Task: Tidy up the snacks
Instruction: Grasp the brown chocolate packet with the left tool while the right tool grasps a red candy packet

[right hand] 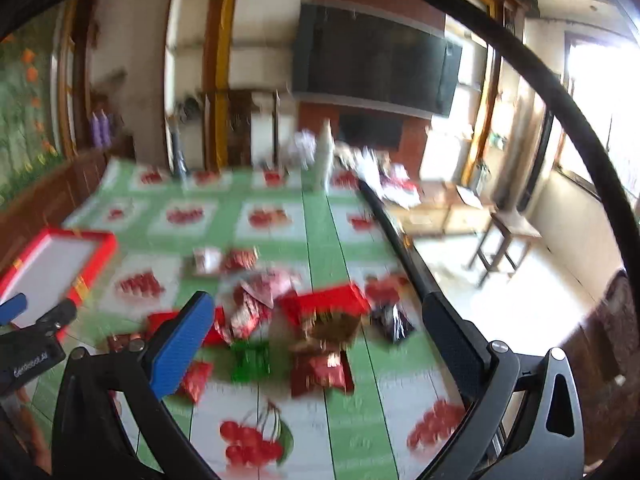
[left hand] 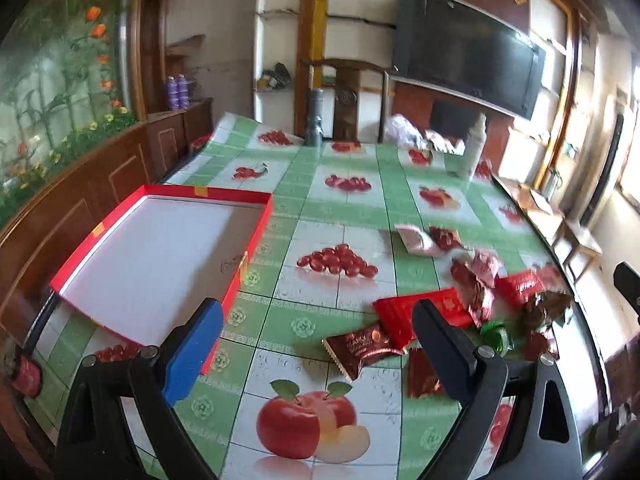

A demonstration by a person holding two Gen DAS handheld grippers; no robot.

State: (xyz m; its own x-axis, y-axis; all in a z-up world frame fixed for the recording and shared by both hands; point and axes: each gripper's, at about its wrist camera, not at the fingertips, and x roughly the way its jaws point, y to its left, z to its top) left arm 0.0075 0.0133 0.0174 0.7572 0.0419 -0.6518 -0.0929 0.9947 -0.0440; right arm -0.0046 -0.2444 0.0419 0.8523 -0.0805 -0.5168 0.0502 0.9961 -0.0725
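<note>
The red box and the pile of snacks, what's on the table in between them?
In the left wrist view, only bare tablecloth with printed cherries lies between the red box and the snacks.

A dark brown foil snack packet [left hand: 362,350] lying on the fruit-print tabletop [left hand: 304,216] bears pale lettering that looks like "MAKA", the smaller print under it too blurred to read; in the right wrist view, white lettering on a black tool body [right hand: 28,360] at the left edge cannot be made out
</note>
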